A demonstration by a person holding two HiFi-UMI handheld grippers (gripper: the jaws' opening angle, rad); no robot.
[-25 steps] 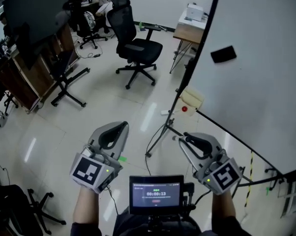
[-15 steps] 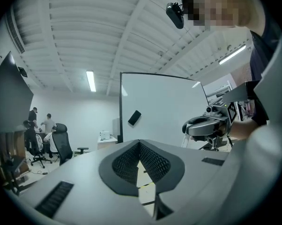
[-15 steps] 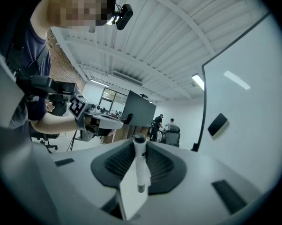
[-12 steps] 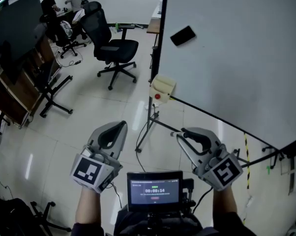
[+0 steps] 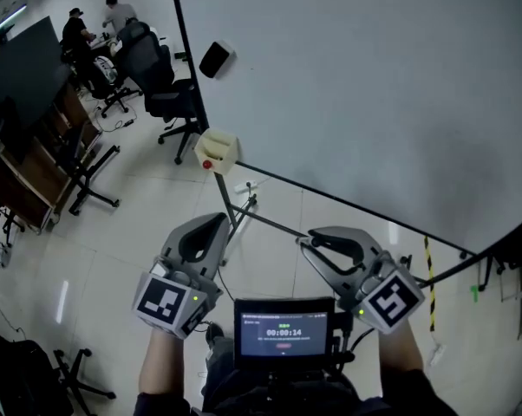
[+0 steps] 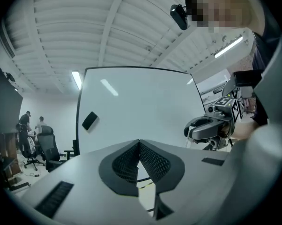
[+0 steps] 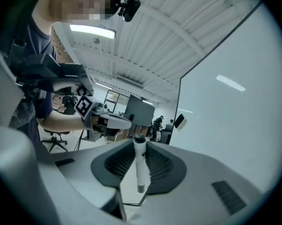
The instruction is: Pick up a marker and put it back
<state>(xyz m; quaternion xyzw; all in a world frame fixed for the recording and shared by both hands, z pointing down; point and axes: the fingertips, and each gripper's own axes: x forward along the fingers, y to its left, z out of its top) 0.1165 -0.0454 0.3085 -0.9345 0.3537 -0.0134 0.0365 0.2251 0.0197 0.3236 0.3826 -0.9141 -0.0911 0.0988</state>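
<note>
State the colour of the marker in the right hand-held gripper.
Marker: white barrel, dark cap; right gripper view shows it best.

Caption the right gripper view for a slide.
Right gripper shut on a white marker, whiteboard to its right.

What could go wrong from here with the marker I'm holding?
1. The marker stands upright in the right gripper, pinched only along its middle, so it could slip or tilt out.
2. The whiteboard is close ahead of that gripper, so the marker's end might bump it.
3. The board's stand legs cross the floor just ahead, which may be a trip hazard.
</note>
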